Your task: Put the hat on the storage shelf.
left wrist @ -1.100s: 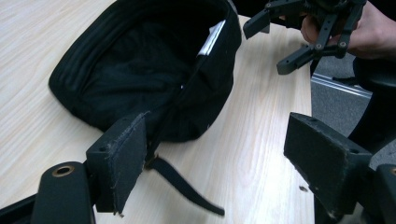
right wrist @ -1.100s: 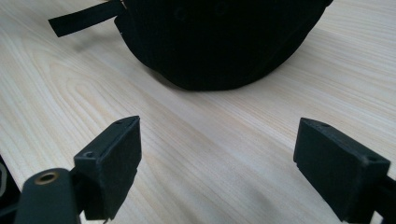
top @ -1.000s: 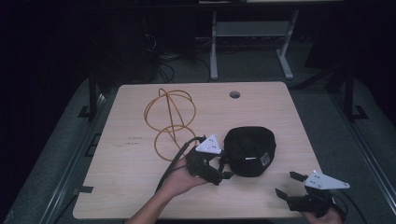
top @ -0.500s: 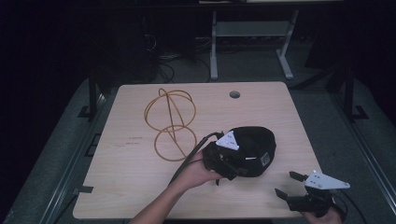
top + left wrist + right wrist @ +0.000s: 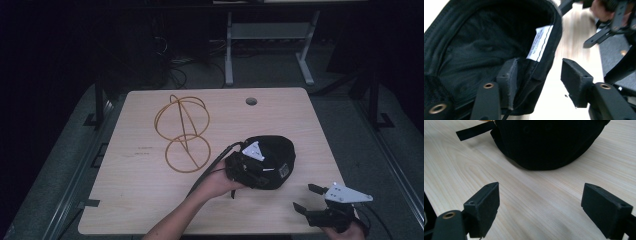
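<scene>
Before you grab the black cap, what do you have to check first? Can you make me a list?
1. Left gripper open: ok, jaws apart.
2. Jaws around the black cap's edge: ok, one pad inside, one outside.
3. Edge pinched yet: not ok, a gap remains.
4. Right gripper out of the way: ok, open, apart from the cap near the table edge.
5. Wire stand away from the cap: ok.
6. White label free of the pads: ok.

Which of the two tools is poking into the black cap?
The left tool, at the black cap. One jaw sits inside the cap's rim, the other outside. The right tool hangs open near the table's front edge, apart from the cap.
</scene>
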The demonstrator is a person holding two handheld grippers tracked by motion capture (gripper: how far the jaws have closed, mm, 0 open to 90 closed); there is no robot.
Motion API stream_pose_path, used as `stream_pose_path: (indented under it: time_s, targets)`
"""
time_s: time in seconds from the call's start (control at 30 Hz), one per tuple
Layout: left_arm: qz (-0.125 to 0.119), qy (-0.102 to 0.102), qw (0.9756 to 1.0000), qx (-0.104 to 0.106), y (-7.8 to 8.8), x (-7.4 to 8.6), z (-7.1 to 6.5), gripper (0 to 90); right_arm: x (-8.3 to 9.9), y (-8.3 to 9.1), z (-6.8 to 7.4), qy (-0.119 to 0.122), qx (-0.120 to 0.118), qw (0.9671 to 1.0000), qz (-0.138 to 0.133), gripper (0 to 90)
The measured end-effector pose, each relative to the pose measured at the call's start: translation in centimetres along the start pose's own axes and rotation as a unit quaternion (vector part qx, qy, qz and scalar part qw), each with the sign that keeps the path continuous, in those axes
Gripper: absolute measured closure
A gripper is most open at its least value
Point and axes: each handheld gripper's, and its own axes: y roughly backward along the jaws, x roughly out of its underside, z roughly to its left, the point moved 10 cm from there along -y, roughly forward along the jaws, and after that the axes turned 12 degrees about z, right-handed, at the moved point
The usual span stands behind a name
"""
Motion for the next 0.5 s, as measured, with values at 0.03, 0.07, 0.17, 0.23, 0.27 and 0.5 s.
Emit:
stream_pose_path:
  time_s: [0.03,0.07,0.17,0.23,0.27,0.5]
  targets:
    - [0.008,-0.002,1.0,0.0,-0.21,0.12,0.03,51.4,-0.01,0.0,0.03,0.0,0.0,1.0,0.0,14.8]
    - [0.014,0.0,0.9999,-0.002,-0.37,0.22,0.04,53.5,-0.02,0.0,0.07,0.0,0.0,1.0,-0.001,14.8]
    - [0.011,-0.006,0.9999,0.005,-0.4,0.18,0.0,63.5,-0.08,-0.16,0.18,0.004,-0.002,1.0,0.002,14.8]
    - [0.007,-0.011,0.9999,0.009,-0.35,0.09,-0.08,70.4,-0.09,-0.26,0.32,0.004,-0.004,1.0,0.004,14.8]
    - [0.006,-0.011,0.9999,0.01,-0.3,0.07,-0.1,73.4,-0.1,-0.31,0.36,0.004,-0.005,1.0,0.005,14.8]
    - [-0.01,-0.008,0.9994,0.033,0.15,-0.21,-0.54,79.7,-0.61,-0.15,0.34,-0.006,-0.007,0.9999,-0.01,14.8]
